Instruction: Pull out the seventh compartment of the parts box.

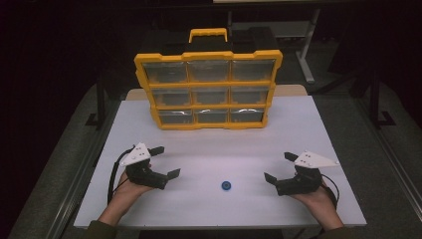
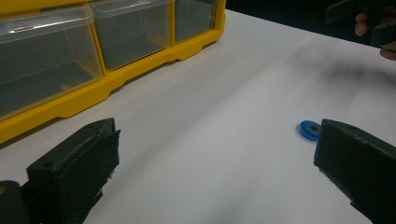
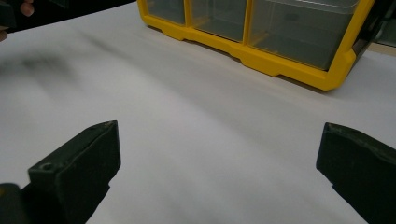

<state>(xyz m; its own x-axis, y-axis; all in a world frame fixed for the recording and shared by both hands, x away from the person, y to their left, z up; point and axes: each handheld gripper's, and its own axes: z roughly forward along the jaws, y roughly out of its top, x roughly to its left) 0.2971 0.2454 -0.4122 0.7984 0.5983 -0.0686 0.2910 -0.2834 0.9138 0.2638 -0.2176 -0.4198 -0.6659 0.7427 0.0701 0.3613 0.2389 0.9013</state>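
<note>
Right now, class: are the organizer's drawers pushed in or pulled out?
Pushed in: every clear drawer front of the yellow organizer sits flush with its frame.

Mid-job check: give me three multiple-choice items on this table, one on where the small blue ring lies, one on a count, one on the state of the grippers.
1. Where does the blue ring lie?
A. inside a drawer
B. on the bare table, between the two grippers
C. on top of the organizer

2. How many clear drawers does the front of the yellow organizer show?
A. six
B. nine
C. twelve

3. How do the left gripper and right gripper stand?
A. both open, holding nothing
B. left shut on the ring
C. both shut

Answers:
1 B: the high view shows the ring flat on the white top, apart from both grippers.
2 B: three rows of three.
3 A: each gripper view shows its jaws spread wide with only table between them.
</note>
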